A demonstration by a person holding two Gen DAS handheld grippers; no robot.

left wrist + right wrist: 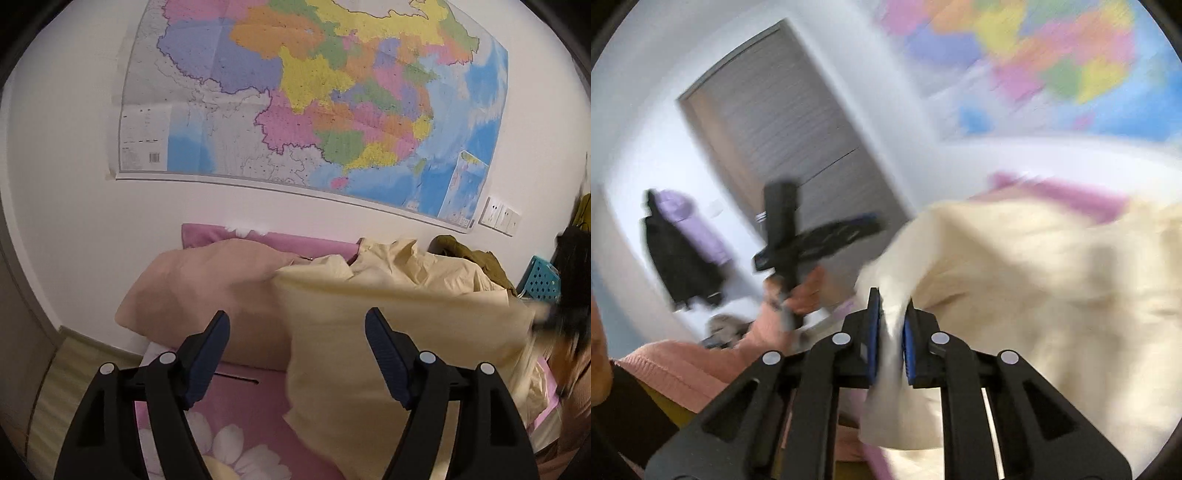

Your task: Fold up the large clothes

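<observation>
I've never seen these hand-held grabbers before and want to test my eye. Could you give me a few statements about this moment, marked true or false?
1. The right gripper is clamped on the cream-yellow garment. True.
2. The left gripper is also clamped on cloth. False: its fingers stand wide apart with nothing between them.
3. A colourful map hangs on the wall above the bed. True.
4. The bedsheet is plain white. False: it is pink with white flowers.
5. A beige-pink pillow lies at the head of the bed. True.
</observation>
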